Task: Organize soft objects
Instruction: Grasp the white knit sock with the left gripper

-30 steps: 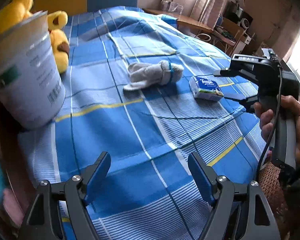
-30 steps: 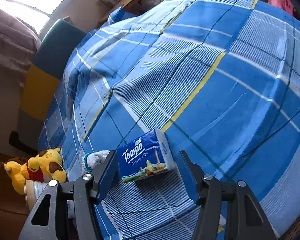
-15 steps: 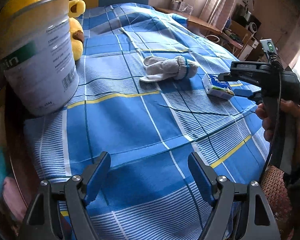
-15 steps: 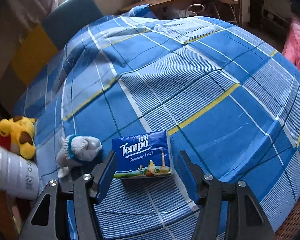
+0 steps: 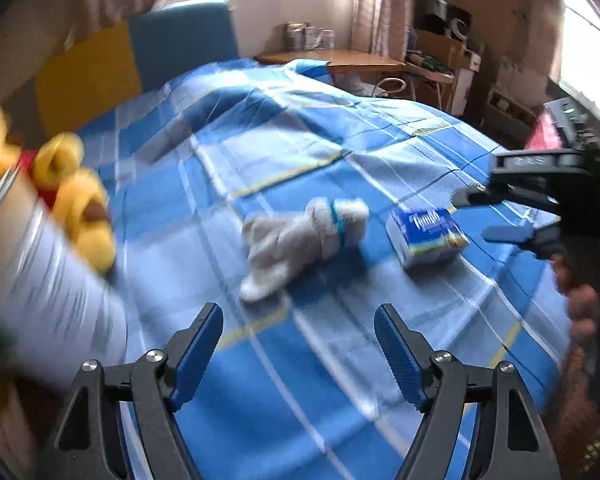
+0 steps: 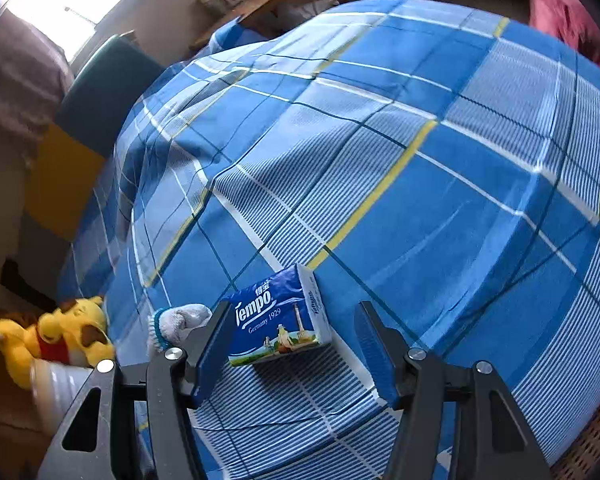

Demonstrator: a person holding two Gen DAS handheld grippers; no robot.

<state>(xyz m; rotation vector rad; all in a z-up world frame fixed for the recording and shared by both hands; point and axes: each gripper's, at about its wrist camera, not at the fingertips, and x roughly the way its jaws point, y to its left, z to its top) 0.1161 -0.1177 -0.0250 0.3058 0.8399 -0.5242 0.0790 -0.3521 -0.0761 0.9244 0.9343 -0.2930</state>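
Observation:
A grey-white glove [image 5: 300, 236] with a blue cuff lies on the blue plaid bed [image 5: 340, 140]. A blue Tempo tissue pack [image 5: 426, 236] lies just right of it. A yellow bear plush [image 5: 80, 216] sits at the left. My left gripper [image 5: 298, 344] is open and empty, short of the glove. My right gripper [image 6: 292, 340] is open, its fingers on either side of the tissue pack [image 6: 278, 320], not closed on it. The glove [image 6: 180, 320] and the plush [image 6: 60, 336] show at the left of the right wrist view. The right gripper [image 5: 488, 216] also appears in the left wrist view.
A large white tin can [image 5: 48, 300] stands at the bed's left edge beside the plush; it also shows in the right wrist view [image 6: 56, 392]. A blue and yellow headboard [image 5: 140, 64] is behind. A wooden desk [image 5: 332, 58] with clutter stands beyond the bed.
My left gripper has swung forward and right toward the glove; the view is motion-blurred. My right gripper stays around the tissue pack, tilted differently, jaws still open.

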